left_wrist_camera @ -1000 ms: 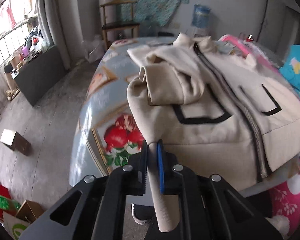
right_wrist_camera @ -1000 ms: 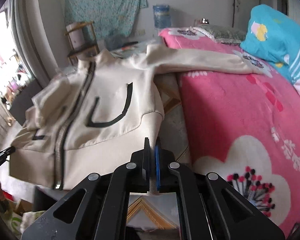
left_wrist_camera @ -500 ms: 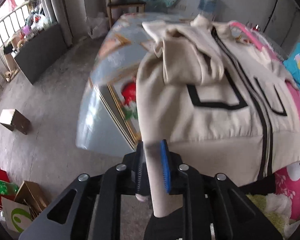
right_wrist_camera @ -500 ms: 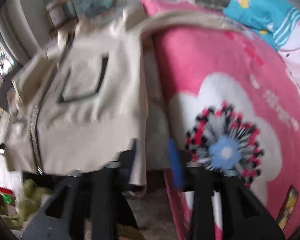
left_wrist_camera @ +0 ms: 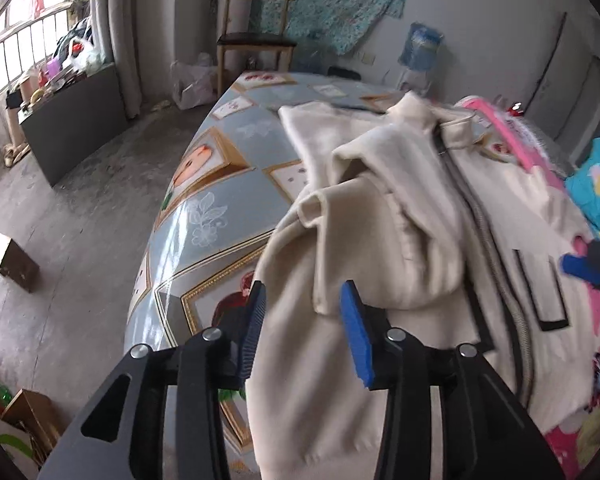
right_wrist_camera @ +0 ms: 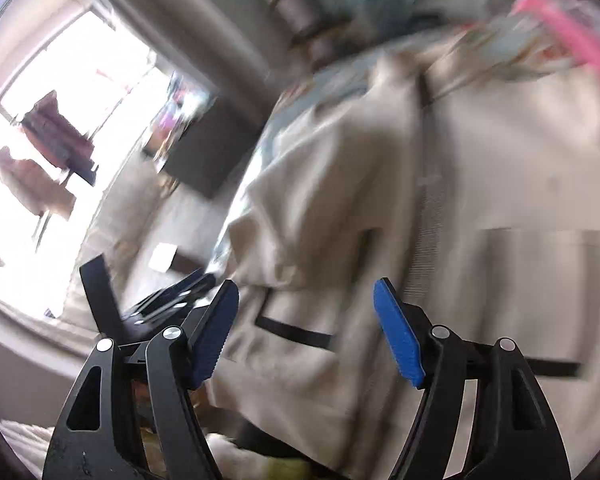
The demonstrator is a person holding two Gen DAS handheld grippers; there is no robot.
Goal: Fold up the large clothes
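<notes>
1. The jacket, cream with a grey zip and black-edged pockets, is spread across the near end of the surface, over its corner next to the bed. Its hem hangs over the near edge, and one sleeve is seen doubled back over the chest.
2. The left tongs are seen spread, their jaws having just been opening. Hem cloth lies between them, but it is not pressed by the pads.
3. The right tongs are also spread and have just been opening. Nothing is pinched; the jacket is seen beyond them in a blurred view.
4. The cloth is judged soft and limp, of a thick fleecy weight: it drapes and bunches and no shape is kept without support. Little slipperiness is expected, and nothing fragile is seen apart from the zip, which is judged the only stiff line in it.
5. Hold is best taken at doubled edges: the hem corners, the cuff, the shoulder seams or the collar. A single layer in mid-panel is likely to be dragged into wrinkles. Both tongs are needed, well apart, so that a fold line can be kept straight.
6. No brand, label or legible writing is made out on the jacket. Only pictures of fruit and flowers are seen on the cover of the surface.
</notes>
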